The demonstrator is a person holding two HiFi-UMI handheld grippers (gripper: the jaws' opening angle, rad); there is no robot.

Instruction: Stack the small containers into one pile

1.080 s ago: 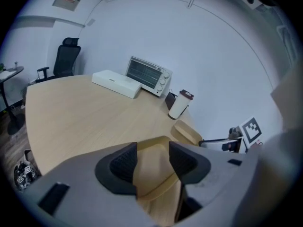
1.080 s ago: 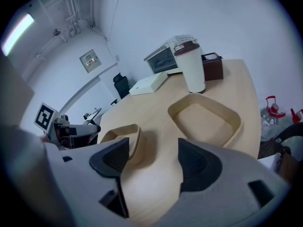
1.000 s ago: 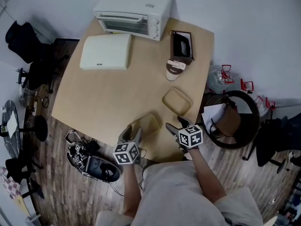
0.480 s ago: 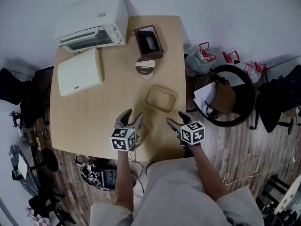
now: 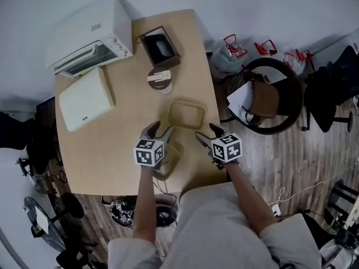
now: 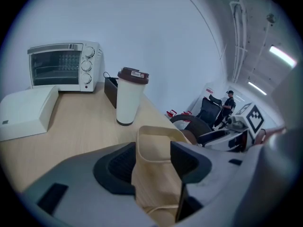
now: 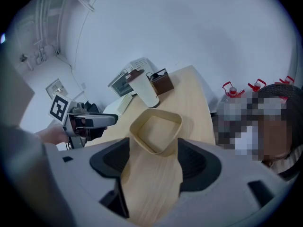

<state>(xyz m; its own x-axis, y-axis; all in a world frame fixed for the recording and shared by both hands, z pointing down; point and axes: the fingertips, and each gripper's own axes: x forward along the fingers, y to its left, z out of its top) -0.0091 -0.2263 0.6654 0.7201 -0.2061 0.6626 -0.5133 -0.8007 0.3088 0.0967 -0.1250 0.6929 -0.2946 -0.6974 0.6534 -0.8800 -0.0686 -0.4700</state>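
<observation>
On the person's side of the cup (image 5: 160, 80), seen from overhead: left gripper (image 5: 158, 131), then a near container (image 5: 173, 161) partly hidden under that gripper's cube (image 5: 149, 152), long axis unclear. Next a far container (image 5: 187, 115), closer to the cup, mouth up, long axis across the bench (image 5: 106, 144). Then right gripper (image 5: 206, 133). Framed in each gripper view's gap: one container, untouched. Left fingers (image 6: 116, 167) spread wide, just now widening; right fingers (image 7: 111, 167) apart too. Reads as a mere lid overhead; stands upright in the left gripper view.
</observation>
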